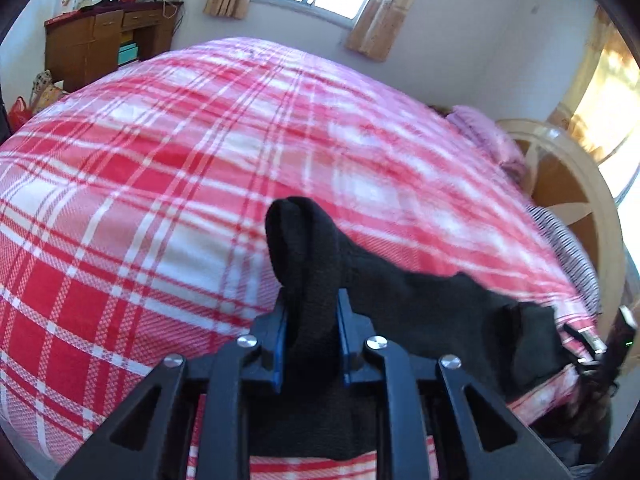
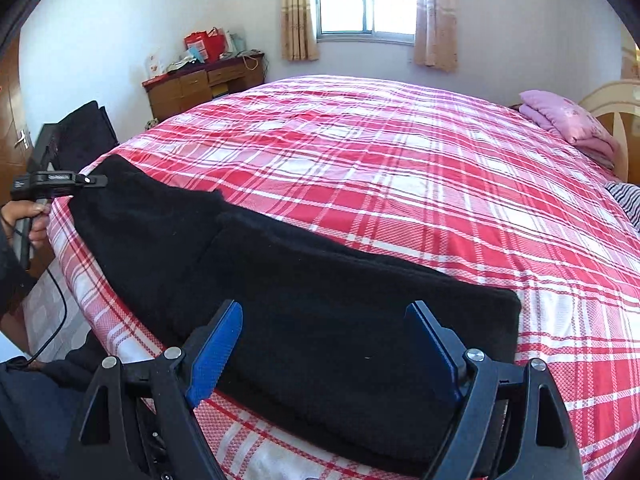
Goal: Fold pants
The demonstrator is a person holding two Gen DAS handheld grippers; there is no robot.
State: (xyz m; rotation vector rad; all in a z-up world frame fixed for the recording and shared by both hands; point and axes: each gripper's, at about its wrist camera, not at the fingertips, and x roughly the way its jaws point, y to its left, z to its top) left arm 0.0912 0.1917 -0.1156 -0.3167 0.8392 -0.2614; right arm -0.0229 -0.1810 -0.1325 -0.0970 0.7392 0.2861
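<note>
Across the near edge of a red plaid bed (image 2: 400,184), lying flat: black pants (image 2: 304,300). Pinching one end of the fabric in the narrow left tongs (image 1: 311,312); hovering the right tongs (image 2: 324,344) wide and empty above the other end. Best gripping both layers there before lifting together, keeping edges aligned.

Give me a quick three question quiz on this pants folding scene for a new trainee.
1. True or false: the left gripper is shut on the black pants.
2. What lies between the right gripper fingers? A) a pillow B) black pants, ungripped C) a striped cloth
3. What pattern is the bedspread?

Key: 1 true. 2 B. 3 red and white plaid.
</note>
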